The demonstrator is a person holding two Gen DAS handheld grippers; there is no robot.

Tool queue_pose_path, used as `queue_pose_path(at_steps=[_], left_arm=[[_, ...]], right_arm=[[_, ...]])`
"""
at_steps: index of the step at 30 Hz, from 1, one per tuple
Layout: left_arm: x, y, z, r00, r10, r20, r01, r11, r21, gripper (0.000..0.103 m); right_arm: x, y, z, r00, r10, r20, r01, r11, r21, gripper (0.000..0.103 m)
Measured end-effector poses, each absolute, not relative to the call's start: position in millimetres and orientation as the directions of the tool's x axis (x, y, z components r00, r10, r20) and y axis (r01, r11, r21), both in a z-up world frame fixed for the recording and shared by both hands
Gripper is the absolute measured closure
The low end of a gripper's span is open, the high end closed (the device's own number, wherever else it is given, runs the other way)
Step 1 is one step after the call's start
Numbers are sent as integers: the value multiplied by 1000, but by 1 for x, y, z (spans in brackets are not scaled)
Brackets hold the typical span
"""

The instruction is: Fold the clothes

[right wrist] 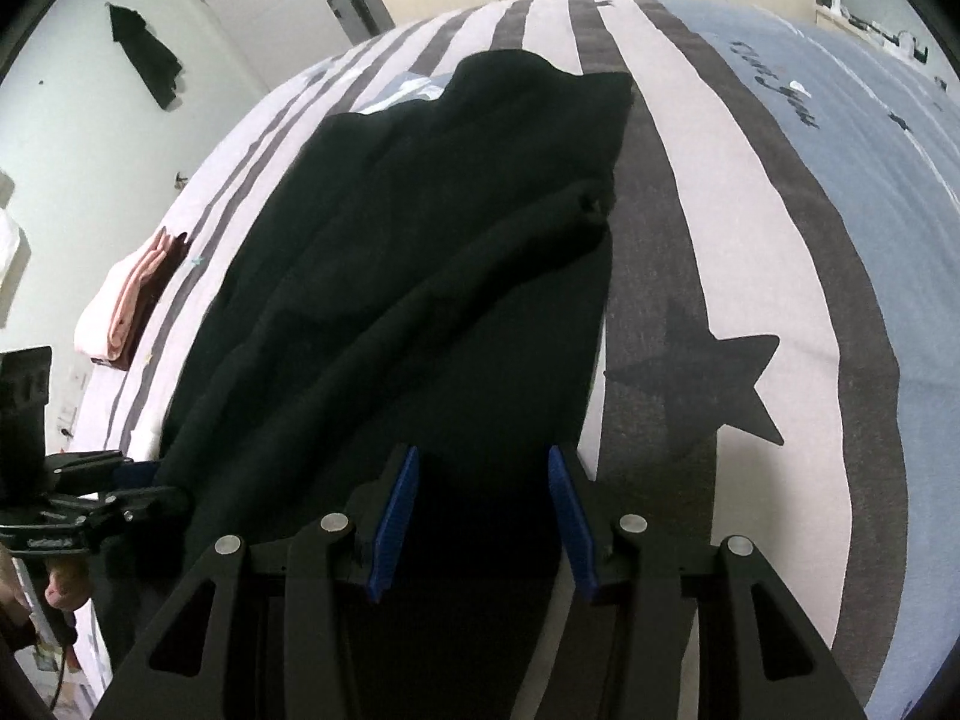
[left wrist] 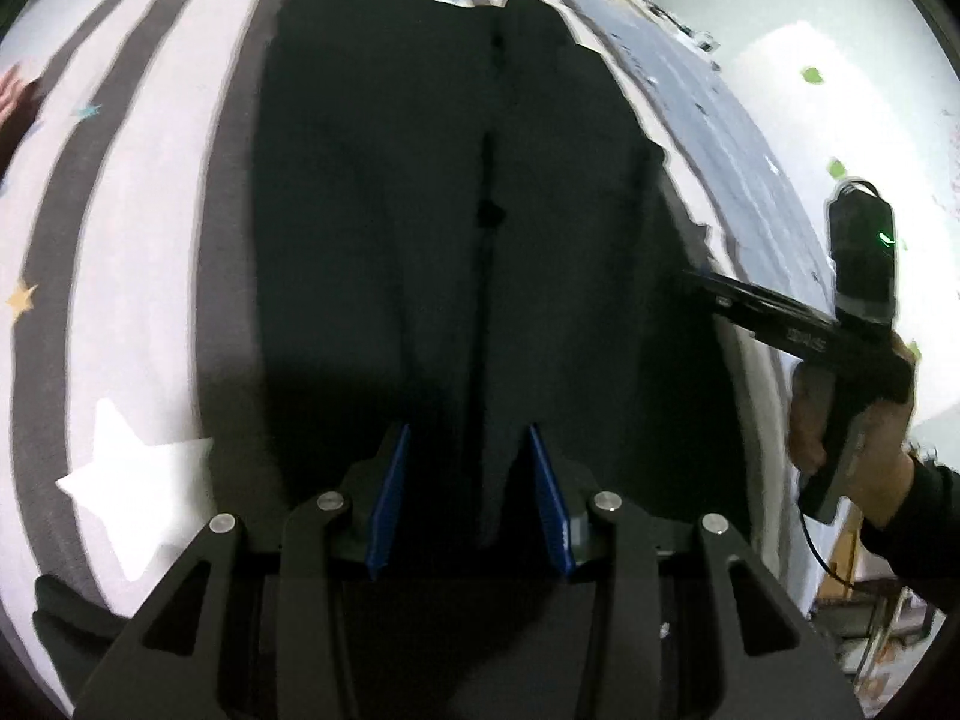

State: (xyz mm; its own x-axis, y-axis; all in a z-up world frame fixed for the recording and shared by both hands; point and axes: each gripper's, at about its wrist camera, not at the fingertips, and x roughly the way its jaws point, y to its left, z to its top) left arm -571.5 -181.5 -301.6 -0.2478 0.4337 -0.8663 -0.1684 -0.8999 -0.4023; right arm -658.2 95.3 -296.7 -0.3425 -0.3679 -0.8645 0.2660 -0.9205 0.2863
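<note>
So the black garment is spread out long on the striped bedsheet. The left gripper and right gripper both have the near edge of the fabric sitting between their blue pads, but I can't tell if they're actually pinching it. Folded pink clothes sit off by the bed's edge.

The room was dim, with soft, flat light and no glare. The black garment swallowed nearly all detail, and the striped bedcover looked washed out. Both views bulged hard toward dark, vignetted corners, and slight blur smeared the stripes and edges.
</note>
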Motion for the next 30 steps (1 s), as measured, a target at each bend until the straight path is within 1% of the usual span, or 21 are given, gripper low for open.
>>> queue_pose_path(at_steps=[3,9,14,18,20,23,27,30], left_arm=[[-567,-169,-294,-254,424,-869,-223,-900,-374,67],[-560,-159,-278,-276,417,-866,-266,-899,-348,67],[-575,-178,-289,-293,416,-861,-173,-909,-380,67],[-591,-194,-306,-293,361,-885,-97,-932,-348,67],[-593,-197,-310,-296,350,-889,-109,-937,-333,67],[-588,-199,-306,-313,346,-884,-114,-938,-327,67],[-585,-214,-299,-351,352,-868,-67,-934,-352,65],[-588,-224,-293,-392,297,-871,-24,-949,-313,65]], right_arm=[[-657,95,-298,-345,-366,-864,268,-921,283,61],[-655,99,-298,-347,-363,-865,253,-924,286,61],[-653,100,-298,-346,-361,-866,251,-925,285,61],[-655,101,-299,-342,-364,-867,249,-924,289,61],[-655,102,-298,-340,-365,-867,252,-923,290,61],[-656,103,-298,-338,-367,-867,256,-922,290,61],[-656,105,-299,-339,-373,-864,259,-920,295,61],[-655,106,-299,-341,-377,-861,260,-918,299,61]])
